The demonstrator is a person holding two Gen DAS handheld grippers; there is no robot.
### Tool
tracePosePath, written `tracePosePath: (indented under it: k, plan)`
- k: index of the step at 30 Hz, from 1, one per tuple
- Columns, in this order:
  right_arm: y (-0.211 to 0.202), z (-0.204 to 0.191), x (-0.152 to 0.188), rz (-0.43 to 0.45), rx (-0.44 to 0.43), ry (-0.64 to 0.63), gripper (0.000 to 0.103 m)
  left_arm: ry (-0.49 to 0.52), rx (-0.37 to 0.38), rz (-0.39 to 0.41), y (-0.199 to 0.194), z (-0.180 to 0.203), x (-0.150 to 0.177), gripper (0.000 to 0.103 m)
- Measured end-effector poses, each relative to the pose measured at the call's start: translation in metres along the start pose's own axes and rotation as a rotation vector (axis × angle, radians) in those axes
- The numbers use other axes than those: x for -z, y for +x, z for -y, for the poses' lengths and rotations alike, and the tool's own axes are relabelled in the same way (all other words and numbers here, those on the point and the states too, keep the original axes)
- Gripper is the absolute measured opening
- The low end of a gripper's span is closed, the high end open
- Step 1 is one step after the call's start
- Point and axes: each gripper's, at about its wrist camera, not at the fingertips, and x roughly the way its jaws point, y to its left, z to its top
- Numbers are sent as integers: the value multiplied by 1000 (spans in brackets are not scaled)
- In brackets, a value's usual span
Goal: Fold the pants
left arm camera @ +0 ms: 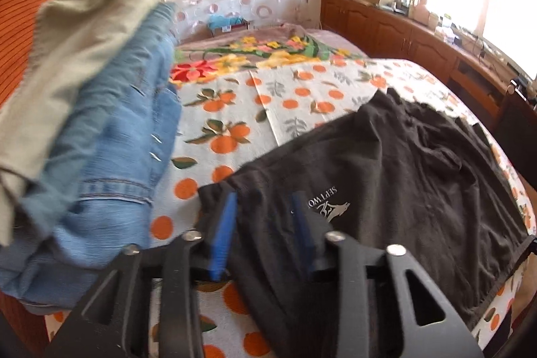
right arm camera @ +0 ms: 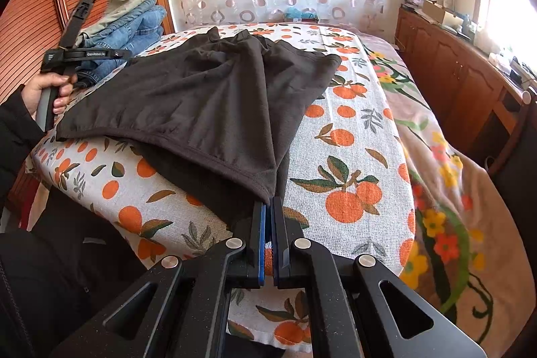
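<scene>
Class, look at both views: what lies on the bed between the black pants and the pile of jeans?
Only orange-print cloth, bare, separates the black pants from the jeans pile; the left wrist view shows this.

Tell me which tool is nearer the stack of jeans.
Left. The left tool sits at the black pants' waistband, right beside the stack of jeans. The right tool pinches the hem at the pants' opposite end, away from the stack.

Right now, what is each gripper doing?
Left gripper: open, fingers astride the black pants at the waistband.
Right gripper: shut on the pants' hem corner.
</scene>
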Motion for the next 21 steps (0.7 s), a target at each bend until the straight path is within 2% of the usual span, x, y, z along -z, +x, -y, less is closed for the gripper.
tracePosePath:
  k: [6,8,10,11,12,13,15,18,21]
  plan:
    - [0,0,2,9,-1,1,2,-13,-12,-69,22,2,-1,45]
    - [-1,1,3,13,-3,3,2,-17,-19,-59,25,0,-3,44]
    - [-1,1,4,16,-5,4,2,-24,-17,-59,24,-2,-4,30]
    - [-1,1,5,18,-5,4,2,-21,-14,-63,24,-3,-4,15]
    - [-1,2,5,19,-6,4,2,-12,-19,-70,24,-2,-4,7]
    - [-1,2,5,20,-7,4,2,-1,-21,-70,24,-2,-3,4]
    - [-1,3,6,21,-10,6,2,6,-66,-49,18,-4,-4,2]
    - [-1,3,6,23,-11,8,2,-38,-107,15,2,-21,-11,2]
    - [-1,4,5,22,-12,5,2,-49,-106,27,-8,-30,-12,2]
